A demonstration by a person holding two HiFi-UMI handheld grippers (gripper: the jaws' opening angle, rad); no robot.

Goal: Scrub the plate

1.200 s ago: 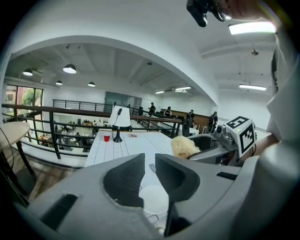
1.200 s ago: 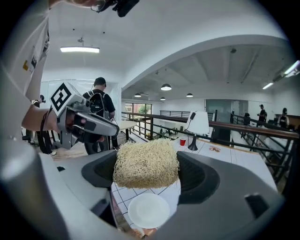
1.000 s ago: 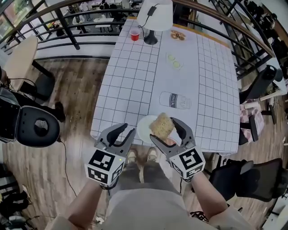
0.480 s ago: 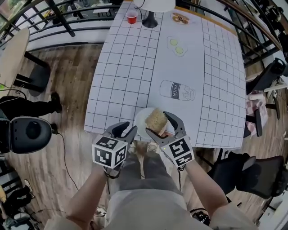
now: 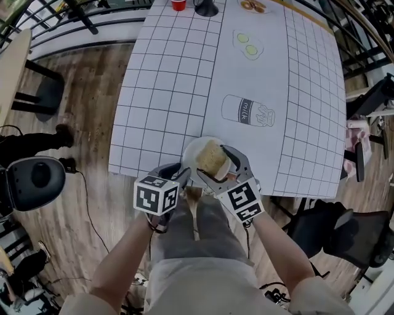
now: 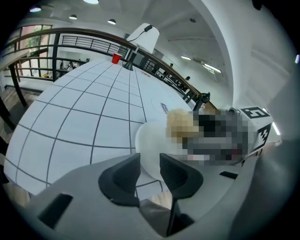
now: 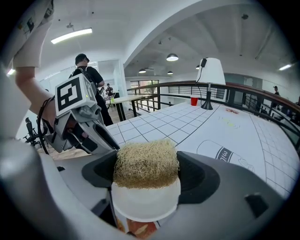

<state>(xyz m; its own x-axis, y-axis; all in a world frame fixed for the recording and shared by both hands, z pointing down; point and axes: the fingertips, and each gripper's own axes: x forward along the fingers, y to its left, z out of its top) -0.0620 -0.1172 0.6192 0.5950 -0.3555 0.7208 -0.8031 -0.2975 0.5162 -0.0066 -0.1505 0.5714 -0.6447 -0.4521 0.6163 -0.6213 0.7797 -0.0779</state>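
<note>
A white plate (image 5: 192,155) lies at the table's near edge. A tan fibrous scrubber (image 5: 213,157) rests over the plate, and my right gripper (image 5: 217,165) is shut on it. In the right gripper view the scrubber (image 7: 146,163) fills the gap between the jaws, with the plate (image 7: 145,205) right beneath it. My left gripper (image 5: 177,178) sits at the plate's left rim. In the left gripper view its jaws (image 6: 150,171) stand open, and the plate (image 6: 152,140) lies just beyond their tips. I see nothing pressed between them.
The table (image 5: 184,74) wears a white grid cloth with a milk-carton drawing (image 5: 246,112). A red cup (image 5: 178,5) and a lamp base (image 5: 206,7) stand at the far end. Black chairs sit at left (image 5: 34,181) and right (image 5: 335,234). A person (image 7: 86,70) stands beyond the table.
Both grippers have moved forward to the plate. The scrubber has come down over the plate, and the left gripper has drawn in to the plate's left rim.
</note>
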